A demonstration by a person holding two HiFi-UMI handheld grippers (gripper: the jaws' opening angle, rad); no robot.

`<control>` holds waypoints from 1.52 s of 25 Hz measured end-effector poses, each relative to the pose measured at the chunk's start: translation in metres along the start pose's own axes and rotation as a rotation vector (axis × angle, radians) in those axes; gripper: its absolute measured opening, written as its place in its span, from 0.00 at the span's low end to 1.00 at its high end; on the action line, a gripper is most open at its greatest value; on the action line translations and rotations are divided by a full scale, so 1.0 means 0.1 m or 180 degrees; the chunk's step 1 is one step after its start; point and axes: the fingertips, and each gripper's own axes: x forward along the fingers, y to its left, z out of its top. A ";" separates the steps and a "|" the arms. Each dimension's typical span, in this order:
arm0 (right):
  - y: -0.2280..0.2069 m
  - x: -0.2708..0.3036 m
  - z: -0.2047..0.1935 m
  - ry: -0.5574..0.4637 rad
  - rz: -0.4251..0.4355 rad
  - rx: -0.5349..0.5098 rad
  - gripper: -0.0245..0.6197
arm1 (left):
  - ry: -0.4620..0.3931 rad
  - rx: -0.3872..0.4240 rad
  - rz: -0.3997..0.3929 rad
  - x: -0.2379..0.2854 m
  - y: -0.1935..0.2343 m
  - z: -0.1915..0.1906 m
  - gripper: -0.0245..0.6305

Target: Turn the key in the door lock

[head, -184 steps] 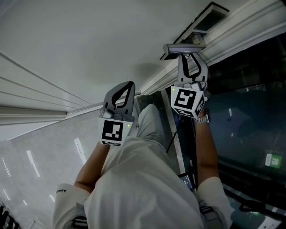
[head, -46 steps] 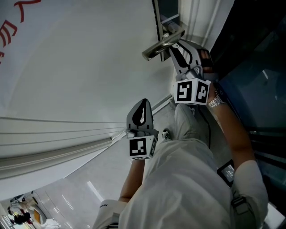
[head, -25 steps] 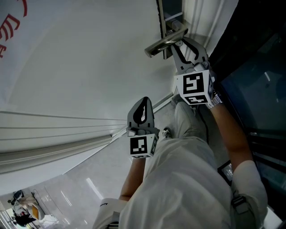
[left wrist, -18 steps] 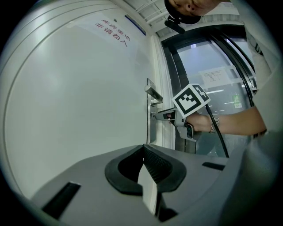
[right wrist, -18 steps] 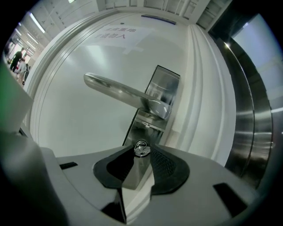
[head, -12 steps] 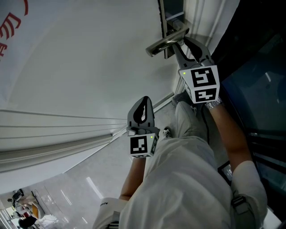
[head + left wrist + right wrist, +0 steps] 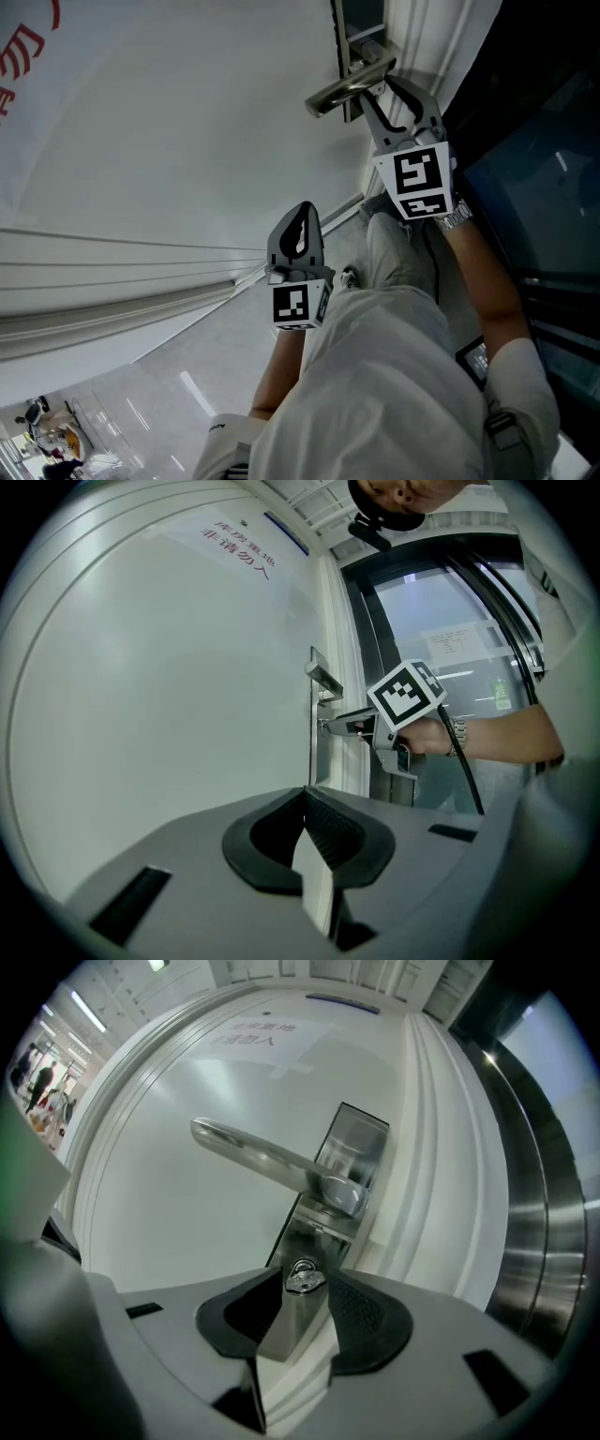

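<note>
A small silver key (image 7: 303, 1277) sits in the steel lock plate (image 7: 349, 1152) below the lever handle (image 7: 262, 1159) of the white door (image 7: 187, 141). My right gripper (image 7: 302, 1283) has both pads against the key's head, and its jaws are opening slightly. In the head view this gripper (image 7: 378, 91) reaches up under the handle (image 7: 342, 91), and the key is hidden there. My left gripper (image 7: 301, 216) hangs lower at the centre, away from the lock, shut with nothing in it. The left gripper view shows its pads meeting (image 7: 305, 808).
White door-frame mouldings (image 7: 422, 37) run beside the lock. A dark glazed panel (image 7: 534, 187) stands to the right. The person's light trousers (image 7: 375, 375) fill the lower middle. A printed notice (image 7: 267, 1030) hangs high on the door.
The right gripper has rolled a little at the lock, its marker cube turning. The left gripper has stayed where it was.
</note>
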 end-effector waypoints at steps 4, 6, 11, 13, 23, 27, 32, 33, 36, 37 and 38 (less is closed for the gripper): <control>0.05 -0.02 0.05 0.0019 0.0000 -0.0519 0.28 | -0.0035 -0.0013 -0.0025 0.00 -0.02 0.01 0.05; 0.08 -0.04 0.06 0.0019 -0.0006 -0.0887 0.29 | -0.0040 -0.0022 -0.0028 0.00 -0.03 0.02 0.05; 0.12 -0.03 0.01 0.0120 -0.0055 -0.1756 0.29 | -0.0045 -0.0017 -0.0041 0.00 -0.03 0.01 0.05; 0.10 -0.03 -0.01 0.0184 -0.0104 -0.1997 0.29 | -0.0053 -0.0016 -0.0053 0.00 -0.04 0.02 0.05; 0.17 0.03 -0.10 0.0325 -0.0212 -0.3182 0.28 | -0.0074 -0.0019 -0.0070 -0.02 -0.04 0.04 0.05; 0.13 0.03 -0.12 0.0312 -0.0353 -0.3497 0.17 | -0.0090 -0.0030 -0.0066 -0.04 -0.04 0.05 0.05; 0.14 0.04 -0.12 0.0248 -0.0432 -0.3560 0.14 | -0.0065 -0.0016 -0.0072 -0.05 -0.06 0.03 0.05; 0.14 0.04 -0.12 0.0211 -0.0444 -0.3525 0.14 | -0.0064 -0.0016 -0.0072 -0.05 -0.07 0.03 0.05; 0.13 0.03 -0.11 0.0139 -0.0448 -0.3264 0.14 | -0.0085 -0.0015 -0.0081 -0.05 -0.10 0.05 0.05; 0.13 0.03 -0.11 0.0130 -0.0444 -0.3152 0.14 | -0.0082 -0.0012 -0.0082 -0.05 -0.10 0.05 0.05; 0.13 0.03 -0.10 0.0126 -0.0437 -0.3041 0.14 | -0.0060 -0.0003 -0.0079 -0.05 -0.11 0.04 0.05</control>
